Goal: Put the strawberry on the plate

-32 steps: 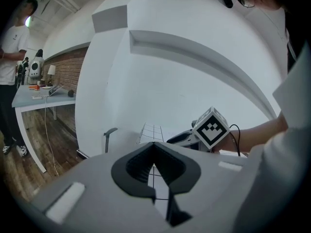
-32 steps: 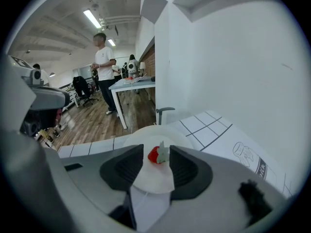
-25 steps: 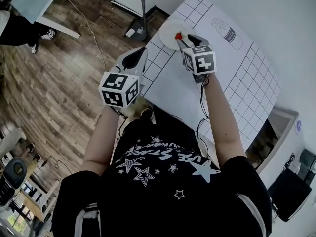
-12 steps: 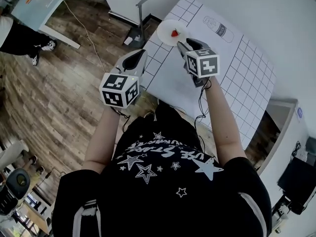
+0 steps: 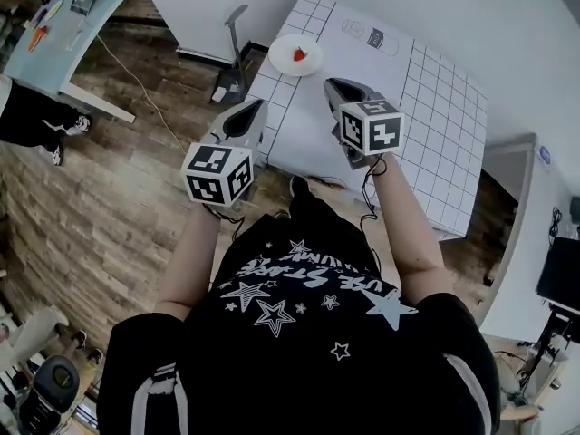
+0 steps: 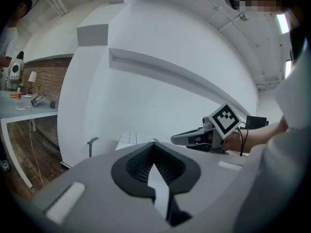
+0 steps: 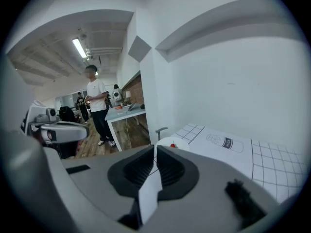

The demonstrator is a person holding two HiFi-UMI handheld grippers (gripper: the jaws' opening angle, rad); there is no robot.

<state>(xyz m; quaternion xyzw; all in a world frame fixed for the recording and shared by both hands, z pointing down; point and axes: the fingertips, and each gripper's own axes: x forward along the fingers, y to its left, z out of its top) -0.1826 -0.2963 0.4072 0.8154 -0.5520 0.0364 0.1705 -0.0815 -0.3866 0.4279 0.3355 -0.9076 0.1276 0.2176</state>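
Table [image 5: 435,80]: white top, grid-lined along its far and right sides, a bottle outline [image 5: 367,33] drawn near the far edge. Far side runs along a white wall. The left edge drops to wooden floor [image 5: 118,179], with a grey stand [image 5: 237,25] just off that edge.

Plate [image 5: 279,62]: sits on the far-left corner of the table, close to the left edge. Strawberry [image 5: 299,53] lies on it, about centre.

Open room: an unbroken stretch of tabletop between the plate and both grippers. More lies to the right, over the grid. Floor is open to the left, up to a pale desk [image 5: 63,34] well apart.

Left gripper [image 5: 256,107]: held up at about the table's left edge, nose toward the plate and only slightly down, well short of it. Jaws are together, nothing between them.

Right gripper [image 5: 332,85]: over the table's plain middle, near the plate but apart from it, pointing toward the wall and tipped somewhat down. Jaws have just been closing and now stand pressed together, empty.

Both forearms reach forward from the body, roughly parallel, marker cubes facing up. The two grippers are side by side at similar height. In the right gripper view a person [image 7: 97,106] stands by the desk
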